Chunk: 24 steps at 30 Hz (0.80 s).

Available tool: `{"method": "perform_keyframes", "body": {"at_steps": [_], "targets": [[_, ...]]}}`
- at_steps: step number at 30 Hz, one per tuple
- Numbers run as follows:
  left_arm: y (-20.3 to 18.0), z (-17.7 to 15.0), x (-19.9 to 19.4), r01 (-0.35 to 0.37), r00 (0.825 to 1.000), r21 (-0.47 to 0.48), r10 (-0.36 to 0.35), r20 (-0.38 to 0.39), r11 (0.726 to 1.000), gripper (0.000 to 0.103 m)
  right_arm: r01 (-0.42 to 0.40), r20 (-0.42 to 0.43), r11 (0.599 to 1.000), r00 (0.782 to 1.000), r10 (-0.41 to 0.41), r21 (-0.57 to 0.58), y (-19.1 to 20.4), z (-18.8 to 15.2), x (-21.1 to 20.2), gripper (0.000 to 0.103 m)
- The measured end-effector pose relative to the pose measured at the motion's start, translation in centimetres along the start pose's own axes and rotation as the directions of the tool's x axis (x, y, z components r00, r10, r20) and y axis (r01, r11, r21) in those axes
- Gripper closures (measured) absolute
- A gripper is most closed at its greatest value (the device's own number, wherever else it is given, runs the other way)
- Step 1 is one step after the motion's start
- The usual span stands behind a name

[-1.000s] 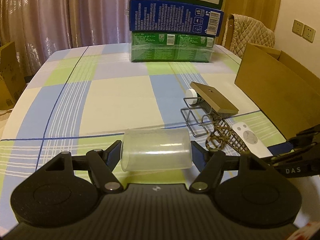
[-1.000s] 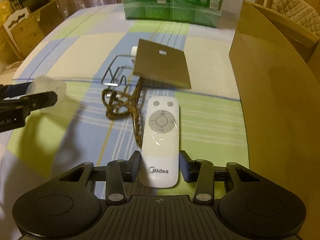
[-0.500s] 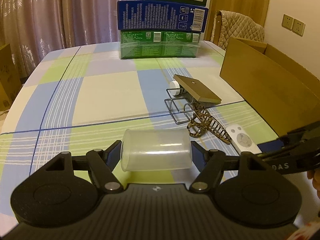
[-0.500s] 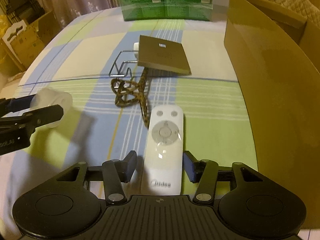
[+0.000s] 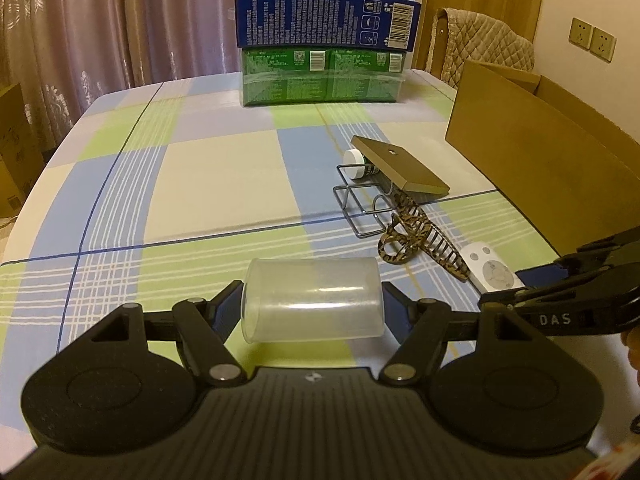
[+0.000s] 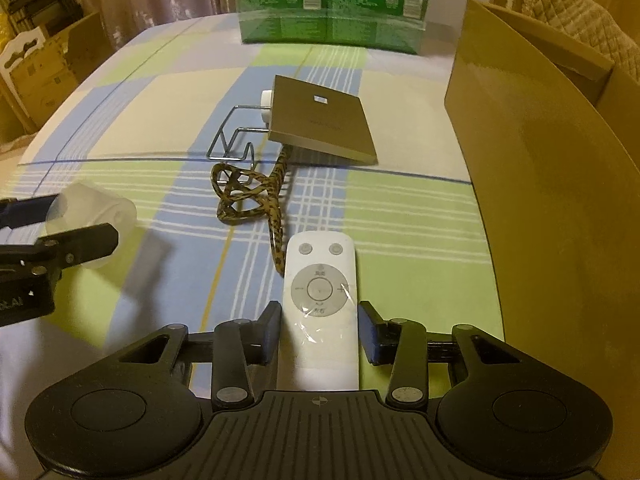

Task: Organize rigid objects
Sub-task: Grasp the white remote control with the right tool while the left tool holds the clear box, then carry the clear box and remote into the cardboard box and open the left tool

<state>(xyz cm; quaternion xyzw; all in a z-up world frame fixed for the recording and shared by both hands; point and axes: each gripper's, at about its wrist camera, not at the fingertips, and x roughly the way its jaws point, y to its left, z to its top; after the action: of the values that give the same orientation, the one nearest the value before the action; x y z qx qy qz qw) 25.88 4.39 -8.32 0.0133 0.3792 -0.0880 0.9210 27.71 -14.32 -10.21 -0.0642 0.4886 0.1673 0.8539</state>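
Holding a clear plastic cup (image 5: 312, 300) sideways in the left tool (image 5: 312, 309) while the right tool (image 6: 319, 334) straddles a white remote (image 6: 320, 300)

Left tool is pinching the cup end to end, lifted above the checked counter (image 5: 192, 184); right tool's fingers sit on either side of the remote's lower half, with slight gaps showing, so whether it already grips cannot be told. Using the open cardboard box (image 6: 552, 168) as landmark: the remote lies just beside its near wall, a braided cord (image 6: 256, 200) is a little further out, and a flat tan box (image 6: 322, 120) rests tilted on a wire rack (image 6: 232, 140) with a small white-capped bottle (image 5: 357, 163) beyond the cord. By my reading the sorting is early, with nothing visibly in the box, two items being picked up, four left
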Motion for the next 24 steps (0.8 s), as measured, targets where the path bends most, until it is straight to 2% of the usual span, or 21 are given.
{"method": "perform_keyframes", "body": {"at_steps": [3,7,12,18,24], "targets": [[0.0,0.1,-0.2,0.002,1.0,-0.004,-0.002,0.006,1.0,0.035,-0.014,0.01,1.0,1.0,0.014,0.025,-0.1,-0.1,-0.7,0.066],[0.0,0.5,-0.6,0.0,1.0,-0.009,0.0,0.024,1.0,0.035,0.002,0.057,1.0,0.998,-0.003,0.024,0.0,0.0,-2.1,0.066],[-0.3,0.8,-1.4,0.006,0.999,-0.031,-0.004,0.042,1.0,0.035,-0.025,0.131,0.998,0.991,0.016,0.063,-0.3,0.4,-4.0,0.066],[-1.5,1.7,-3.3,0.0,0.997,-0.055,0.004,0.076,0.999,0.035,-0.055,0.263,0.996,0.964,0.036,0.065,0.0,1.1,-7.5,0.066],[-4.7,4.2,-6.5,-0.018,0.987,-0.006,0.018,0.161,1.0,0.035,-0.062,0.375,0.995,0.926,0.03,0.075,-1.2,2.2,-12.7,0.066]]}}
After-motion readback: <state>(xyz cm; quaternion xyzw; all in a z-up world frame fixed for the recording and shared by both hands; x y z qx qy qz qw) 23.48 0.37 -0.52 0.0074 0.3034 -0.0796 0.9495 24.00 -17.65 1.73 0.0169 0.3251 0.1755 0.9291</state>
